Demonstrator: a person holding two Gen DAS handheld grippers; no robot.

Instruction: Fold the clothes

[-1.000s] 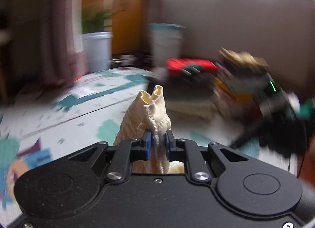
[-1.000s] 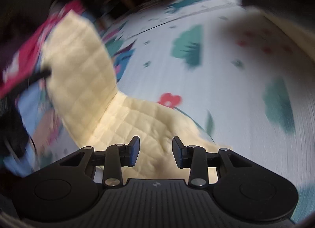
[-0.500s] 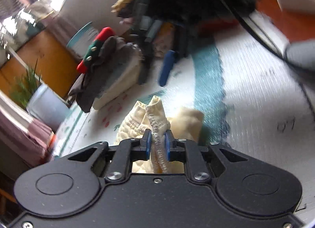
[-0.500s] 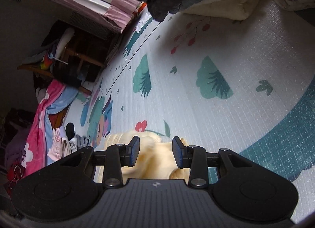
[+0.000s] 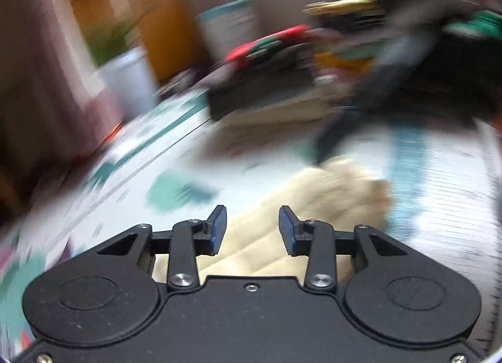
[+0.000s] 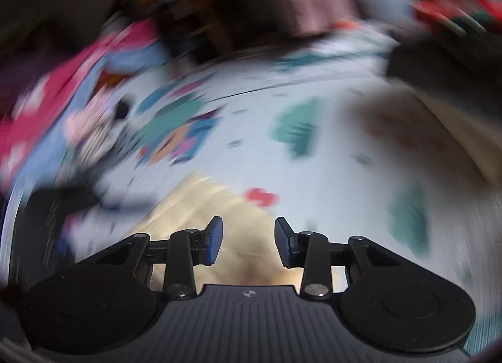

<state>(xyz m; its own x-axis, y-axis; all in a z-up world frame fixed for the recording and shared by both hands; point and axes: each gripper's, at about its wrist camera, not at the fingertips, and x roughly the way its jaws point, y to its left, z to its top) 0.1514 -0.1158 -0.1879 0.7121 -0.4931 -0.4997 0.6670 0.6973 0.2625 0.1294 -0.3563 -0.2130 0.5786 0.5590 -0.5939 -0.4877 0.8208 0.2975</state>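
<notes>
Gaping empty, both tools, left just opened, right, hover over cream garment; no legible writing.

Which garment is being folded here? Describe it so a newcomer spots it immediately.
Start from the pale play mat printed with teal shapes. Just ahead of the open left gripper lies the cream quilted garment, loose on the mat. It is the only cream piece lying alone; the other clothes are darker or brighter and heaped behind.

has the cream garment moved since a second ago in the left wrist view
Yes. The cream garment has dropped from between the left gripper fingers, which have just been opening, onto the play mat, away from the fingers.
</notes>
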